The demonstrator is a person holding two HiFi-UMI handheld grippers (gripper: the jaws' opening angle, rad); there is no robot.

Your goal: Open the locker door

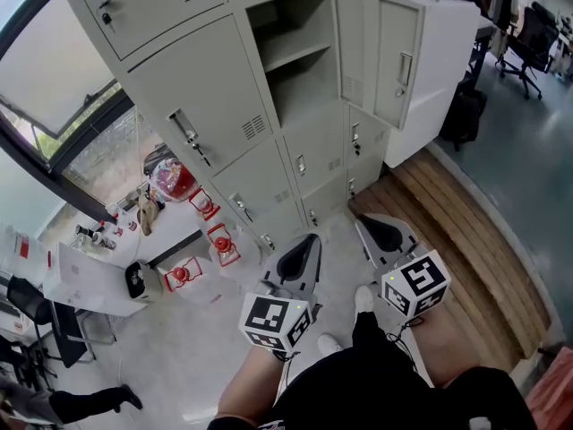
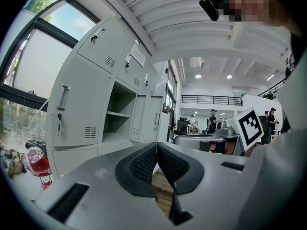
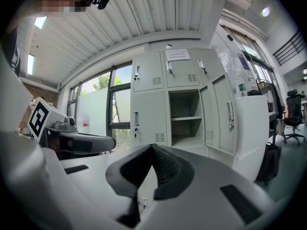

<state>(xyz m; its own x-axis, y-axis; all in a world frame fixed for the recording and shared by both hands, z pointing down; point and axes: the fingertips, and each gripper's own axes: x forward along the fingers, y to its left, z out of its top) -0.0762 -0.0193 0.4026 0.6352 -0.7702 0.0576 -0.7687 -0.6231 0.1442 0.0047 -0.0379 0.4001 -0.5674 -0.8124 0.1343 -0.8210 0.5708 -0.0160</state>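
Note:
A grey bank of lockers (image 1: 224, 115) stands ahead. One middle door (image 1: 397, 61) hangs swung open to the right, showing an empty compartment with a shelf (image 1: 288, 56). The same open door (image 3: 229, 114) and compartment (image 3: 184, 119) show in the right gripper view, and the open door (image 2: 152, 119) shows in the left gripper view. My left gripper (image 1: 309, 245) and right gripper (image 1: 376, 227) are held low in front of the person, well short of the lockers. Both are shut with nothing between the jaws, tips touching (image 2: 156, 145) (image 3: 152, 147).
Red lantern-like objects (image 1: 215, 240) and a bag (image 1: 170, 179) lie on the floor left of the lockers, by a white table (image 1: 85, 280). A wooden platform (image 1: 466, 231) runs along the right. Office chairs (image 1: 528, 38) stand at far right. The person's shoes (image 1: 363, 298) are below.

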